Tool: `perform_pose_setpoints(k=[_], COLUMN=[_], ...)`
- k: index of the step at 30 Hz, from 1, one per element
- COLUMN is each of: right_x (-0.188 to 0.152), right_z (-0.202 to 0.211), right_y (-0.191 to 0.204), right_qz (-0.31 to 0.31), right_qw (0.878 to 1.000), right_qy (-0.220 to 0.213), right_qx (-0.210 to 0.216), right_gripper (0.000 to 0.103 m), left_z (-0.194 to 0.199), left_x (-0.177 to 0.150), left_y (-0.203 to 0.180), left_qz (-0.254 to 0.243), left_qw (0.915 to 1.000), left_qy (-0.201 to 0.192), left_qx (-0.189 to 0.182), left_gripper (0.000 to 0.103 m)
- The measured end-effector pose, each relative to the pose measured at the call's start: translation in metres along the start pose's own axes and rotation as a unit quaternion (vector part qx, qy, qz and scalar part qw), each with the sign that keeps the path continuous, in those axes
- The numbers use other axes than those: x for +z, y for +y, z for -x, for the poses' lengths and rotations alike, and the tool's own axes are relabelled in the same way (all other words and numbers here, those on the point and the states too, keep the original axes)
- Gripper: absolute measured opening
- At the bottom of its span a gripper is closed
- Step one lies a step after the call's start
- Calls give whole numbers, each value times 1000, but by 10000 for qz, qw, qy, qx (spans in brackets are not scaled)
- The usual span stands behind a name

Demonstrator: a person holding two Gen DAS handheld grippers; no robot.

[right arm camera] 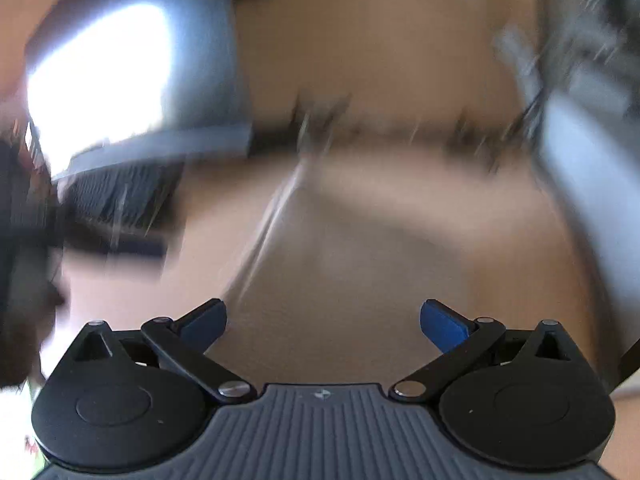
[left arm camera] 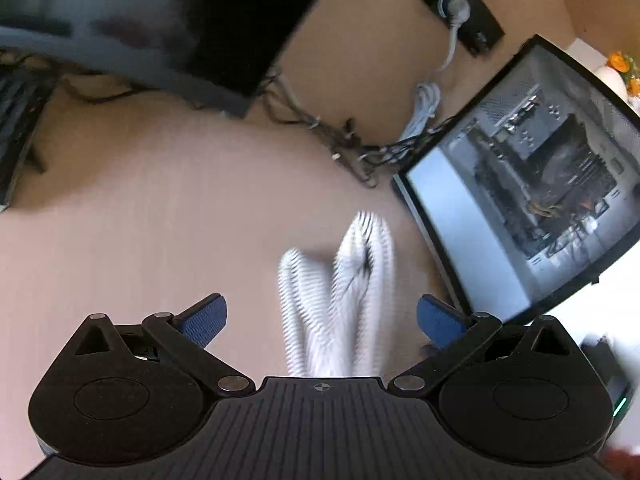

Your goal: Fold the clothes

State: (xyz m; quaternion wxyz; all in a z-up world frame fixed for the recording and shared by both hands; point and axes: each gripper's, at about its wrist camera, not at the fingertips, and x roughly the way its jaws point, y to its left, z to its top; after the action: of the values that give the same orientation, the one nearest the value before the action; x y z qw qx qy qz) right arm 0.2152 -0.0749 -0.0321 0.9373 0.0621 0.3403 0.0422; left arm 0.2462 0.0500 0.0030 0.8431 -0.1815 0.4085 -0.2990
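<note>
A white ribbed garment, blurred by motion, lies bunched on the tan tabletop in the left wrist view. My left gripper is open above it, the cloth showing between the blue pads without being clamped. In the right wrist view my right gripper is open over bare tan table, with nothing between its blue pads. That view is heavily smeared and shows no garment.
A glass-sided computer case stands at the right, a monitor at the back left and a keyboard at the far left. Tangled cables and a power strip lie behind. The right view shows a bright monitor and a keyboard.
</note>
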Motion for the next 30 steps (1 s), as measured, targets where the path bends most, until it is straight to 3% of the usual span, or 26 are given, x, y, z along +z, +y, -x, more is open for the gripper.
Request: perform_pose_setpoints(k=[3, 6, 10, 13, 18, 22, 25, 27, 30], right_x=[-12, -3, -1, 1, 10, 20, 26, 18, 23], right_z=[-15, -17, -18, -23, -1, 17, -7, -34, -46], right_y=[14, 10, 5, 10, -6, -17, -26, -21, -19], right_qz=[254, 93, -141, -189, -343, 140, 305, 699, 766], right_qw=[9996, 9997, 9996, 9992, 9994, 9962, 9968, 9930, 9929], right_qy=[24, 168, 201, 211, -91, -470, 45, 545, 562], right_qx=[-151, -127, -168, -275, -27, -715, -737, -776, -712], right_gripper=[103, 103, 103, 103, 103, 103, 101, 99, 103], left_z=[-23, -56, -96, -109, -125, -124, -117, -110, -94], left_x=[13, 22, 31, 34, 36, 33, 30, 28, 33], left_y=[-33, -54, -49, -35, -13, 2, 5, 9, 14], left_qz=[-827, -1510, -1989, -1854, -1508, -1043, -862, -736, -476], left_qw=[9965, 9878, 9751, 9770, 9817, 9880, 9905, 9926, 9961], left_qy=[121, 353, 706, 817, 874, 860, 787, 691, 455], left_qx=[-80, 173, 677, 672, 767, 740, 731, 681, 582], left_gripper=[95, 74, 75, 81, 85, 87, 86, 79, 70])
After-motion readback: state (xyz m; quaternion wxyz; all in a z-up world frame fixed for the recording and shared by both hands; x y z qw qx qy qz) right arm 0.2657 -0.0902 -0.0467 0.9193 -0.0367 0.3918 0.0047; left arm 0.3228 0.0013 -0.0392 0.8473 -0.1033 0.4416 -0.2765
